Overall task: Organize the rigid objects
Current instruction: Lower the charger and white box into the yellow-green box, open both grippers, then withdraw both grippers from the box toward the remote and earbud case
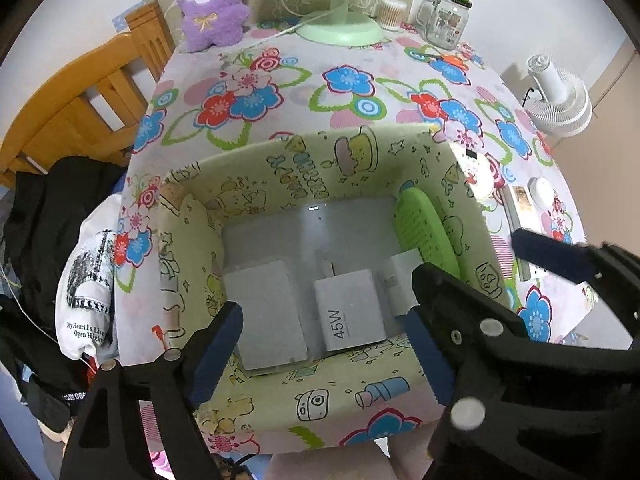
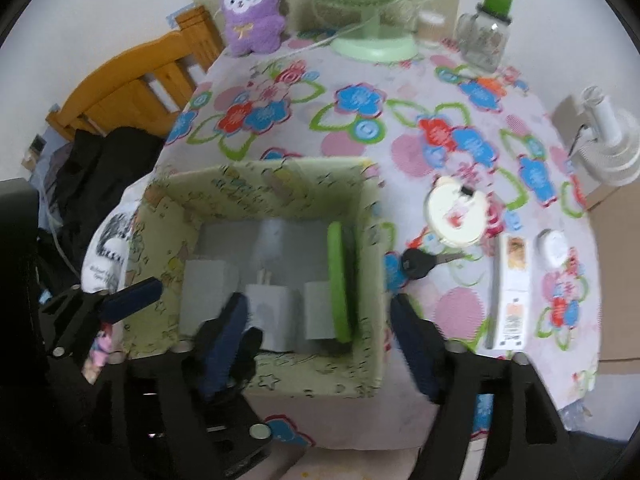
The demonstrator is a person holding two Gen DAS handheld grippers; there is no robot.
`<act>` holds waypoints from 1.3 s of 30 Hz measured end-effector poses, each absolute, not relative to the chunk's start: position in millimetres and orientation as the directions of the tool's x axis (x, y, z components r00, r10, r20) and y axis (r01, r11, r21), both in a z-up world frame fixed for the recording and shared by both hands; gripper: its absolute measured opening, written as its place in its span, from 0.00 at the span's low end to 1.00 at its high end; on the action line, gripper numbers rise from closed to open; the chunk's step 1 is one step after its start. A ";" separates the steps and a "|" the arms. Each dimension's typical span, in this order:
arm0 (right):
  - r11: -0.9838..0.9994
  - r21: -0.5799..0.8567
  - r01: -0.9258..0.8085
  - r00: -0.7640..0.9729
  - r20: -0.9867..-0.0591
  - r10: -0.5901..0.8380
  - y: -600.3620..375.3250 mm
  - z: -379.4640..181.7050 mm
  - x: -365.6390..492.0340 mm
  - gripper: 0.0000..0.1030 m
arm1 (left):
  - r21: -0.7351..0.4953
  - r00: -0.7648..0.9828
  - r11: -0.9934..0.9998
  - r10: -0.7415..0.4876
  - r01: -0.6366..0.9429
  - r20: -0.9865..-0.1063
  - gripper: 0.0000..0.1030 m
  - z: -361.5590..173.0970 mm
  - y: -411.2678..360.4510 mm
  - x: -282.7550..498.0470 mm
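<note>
Legible writing: "45W" on the middle white charger [image 1: 352,312]. The white garment [image 1: 86,300] hanging left of the table reads "My Heart Is Live / Open High", partly cut off. Lettering on the bin's inner wall appears upside down; not readable. Small print on the slim white box [image 2: 510,292] is too blurred to read.

Count inside the cartoon-print storage bin [image 1: 320,396]: three white blocks along the near side — a plain one at left [image 1: 266,312], the 45W charger, a third partly hidden at right [image 1: 400,280] — plus one green flat object [image 1: 424,236] standing on edge against the right wall. Four items in all.

Count on the floral tablecloth [image 1: 320,92], right of the bin: one round cream tin [image 2: 456,216], one black-headed key [image 2: 424,262], the slim box, one small white round object [image 2: 554,246].

At the table's far edge: one purple plush [image 1: 214,8], one green desk fan [image 1: 340,20], one glass mug jar with a green lid [image 1: 448,16].

Left gripper [image 1: 324,354]: jaws spread wide above the bin's near wall, nothing between the pads. Right gripper [image 2: 320,344]: likewise wide apart, holding nothing, over the bin's near right corner.
</note>
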State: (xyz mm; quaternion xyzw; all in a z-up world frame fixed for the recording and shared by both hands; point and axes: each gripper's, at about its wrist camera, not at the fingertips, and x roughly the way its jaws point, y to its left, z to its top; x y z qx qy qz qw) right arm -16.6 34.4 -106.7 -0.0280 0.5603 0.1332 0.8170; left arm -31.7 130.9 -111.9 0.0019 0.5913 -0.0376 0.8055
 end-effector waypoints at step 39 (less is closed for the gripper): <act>0.985 0.036 -0.170 0.528 -0.840 0.122 -31.4 -37.2 -11.1 0.85 | -0.027 0.456 0.992 -0.081 0.125 -0.886 0.96 -43.7 79.9 -18.1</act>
